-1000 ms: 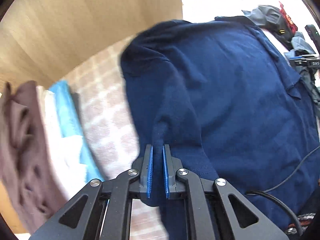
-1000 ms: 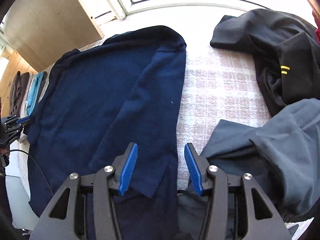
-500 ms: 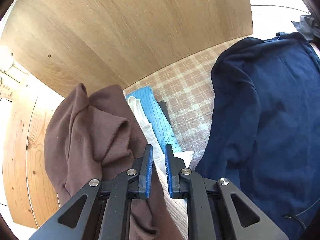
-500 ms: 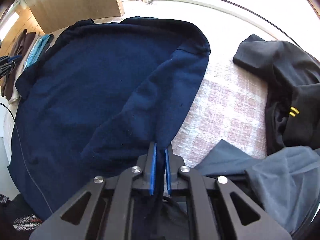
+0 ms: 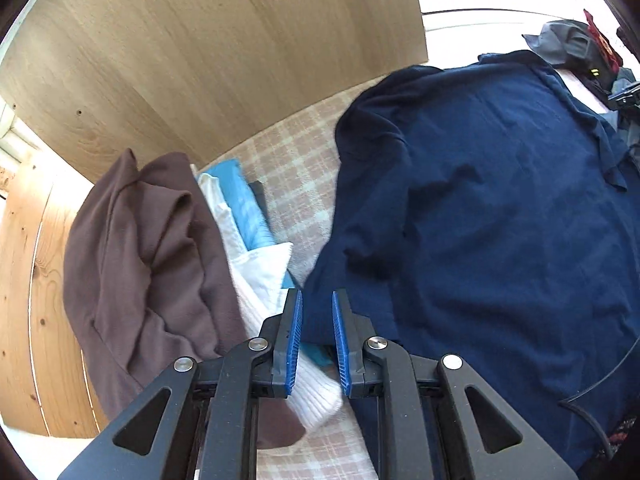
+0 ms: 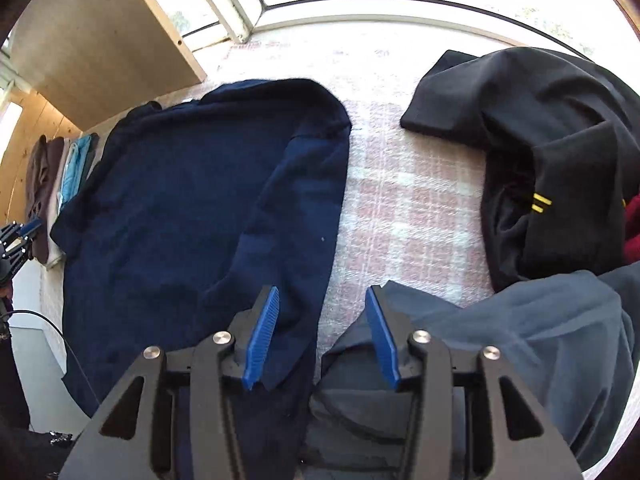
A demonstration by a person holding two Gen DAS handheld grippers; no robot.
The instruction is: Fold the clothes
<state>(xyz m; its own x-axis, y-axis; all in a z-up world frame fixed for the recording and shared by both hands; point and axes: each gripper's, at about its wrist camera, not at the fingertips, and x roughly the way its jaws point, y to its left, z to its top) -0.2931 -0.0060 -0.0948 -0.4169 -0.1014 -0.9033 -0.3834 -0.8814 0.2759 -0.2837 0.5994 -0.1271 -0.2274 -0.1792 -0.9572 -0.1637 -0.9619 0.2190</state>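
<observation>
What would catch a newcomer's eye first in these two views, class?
The navy blue sweater dominates, spread flat on the pink checked blanket with one sleeve folded in over its body. Left of it, against the wooden panel, sits a stack of folded clothes topped by a brown garment. To the right lies a rumpled black garment with small yellow stripes, beside a grey one.
</observation>
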